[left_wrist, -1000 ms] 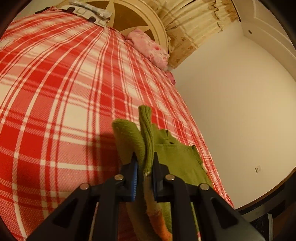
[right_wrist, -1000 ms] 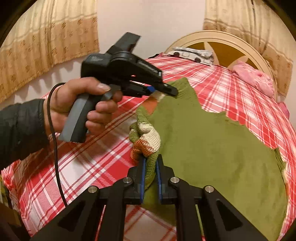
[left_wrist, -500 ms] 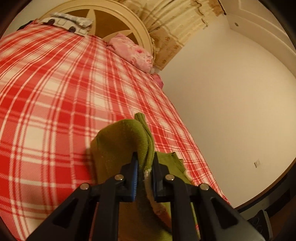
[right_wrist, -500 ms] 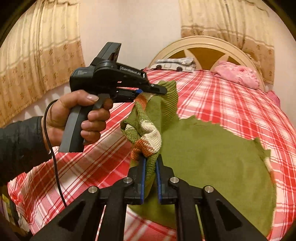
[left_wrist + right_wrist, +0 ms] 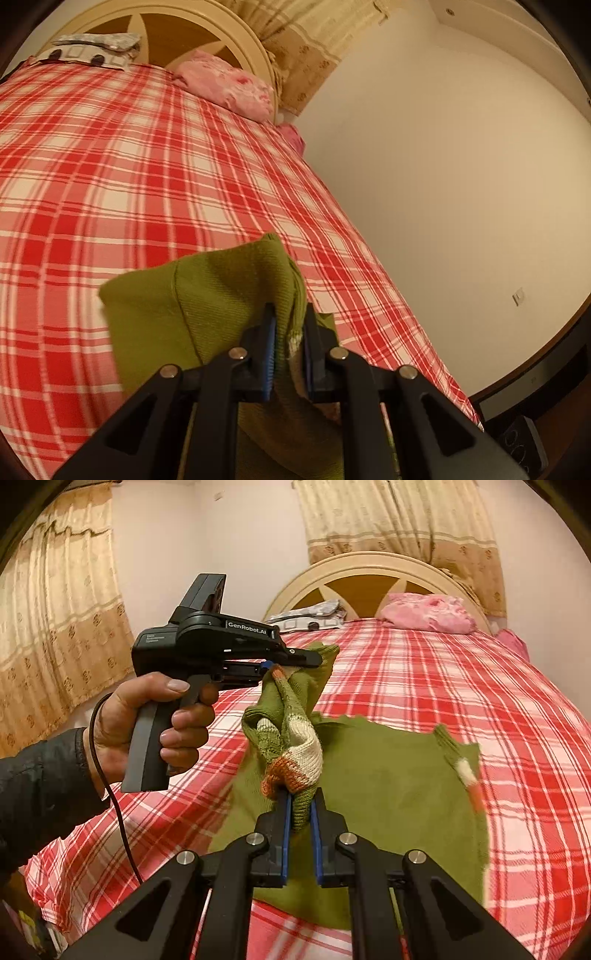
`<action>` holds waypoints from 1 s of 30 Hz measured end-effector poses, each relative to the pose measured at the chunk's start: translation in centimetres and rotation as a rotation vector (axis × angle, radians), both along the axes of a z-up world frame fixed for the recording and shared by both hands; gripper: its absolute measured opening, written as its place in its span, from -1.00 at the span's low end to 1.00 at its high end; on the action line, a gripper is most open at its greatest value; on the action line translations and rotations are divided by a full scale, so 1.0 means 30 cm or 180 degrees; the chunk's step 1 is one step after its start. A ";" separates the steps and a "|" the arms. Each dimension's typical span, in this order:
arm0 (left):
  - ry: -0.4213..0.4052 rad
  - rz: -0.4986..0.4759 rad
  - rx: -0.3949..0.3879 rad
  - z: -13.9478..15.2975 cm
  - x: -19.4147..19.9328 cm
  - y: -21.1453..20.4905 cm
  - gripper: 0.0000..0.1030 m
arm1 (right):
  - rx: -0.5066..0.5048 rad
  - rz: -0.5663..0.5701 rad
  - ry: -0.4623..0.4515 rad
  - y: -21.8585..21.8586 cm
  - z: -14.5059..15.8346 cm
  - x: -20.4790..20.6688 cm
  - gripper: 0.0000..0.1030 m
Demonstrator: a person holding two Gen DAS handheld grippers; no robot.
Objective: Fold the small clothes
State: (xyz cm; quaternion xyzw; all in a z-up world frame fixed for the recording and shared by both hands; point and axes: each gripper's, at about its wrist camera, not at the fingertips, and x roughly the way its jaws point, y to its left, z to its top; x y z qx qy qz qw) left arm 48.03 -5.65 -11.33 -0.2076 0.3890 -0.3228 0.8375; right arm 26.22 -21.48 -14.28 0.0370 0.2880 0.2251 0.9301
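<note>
Right wrist view: both grippers, left gripper [image 5: 295,661] and right gripper [image 5: 300,812], pinch a soft, floppy green sweater [image 5: 388,794] by its striped edge above the bed [image 5: 480,686], the best hold

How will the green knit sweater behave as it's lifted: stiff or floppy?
Likely floppy: the green knit sweater sags and bunches between the left tongs and right tongs. Probably light, since small pinches lift it. The ribbed knit seems unlikely to slip.
</note>
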 end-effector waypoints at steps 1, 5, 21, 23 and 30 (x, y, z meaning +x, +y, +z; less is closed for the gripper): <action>0.0003 -0.0023 0.0015 0.001 0.005 -0.022 -0.75 | 0.0028 -0.0020 0.0021 -0.025 -0.004 0.001 -0.83; 0.0001 -0.0125 0.0085 0.003 0.012 -0.114 -0.75 | 0.0146 -0.0143 0.0107 -0.113 -0.028 0.003 -0.83; 0.0126 -0.0396 0.0461 -0.069 0.032 -0.422 -0.75 | 0.0517 -0.0516 0.0535 -0.357 -0.153 -0.025 -0.83; 0.0106 -0.0425 0.0523 -0.081 0.026 -0.446 -0.75 | 0.0558 -0.0547 0.0647 -0.374 -0.180 -0.024 -0.83; 0.0052 -0.0613 0.0545 -0.079 0.004 -0.523 -0.89 | 0.0561 -0.0707 0.0741 -0.412 -0.222 -0.042 -0.86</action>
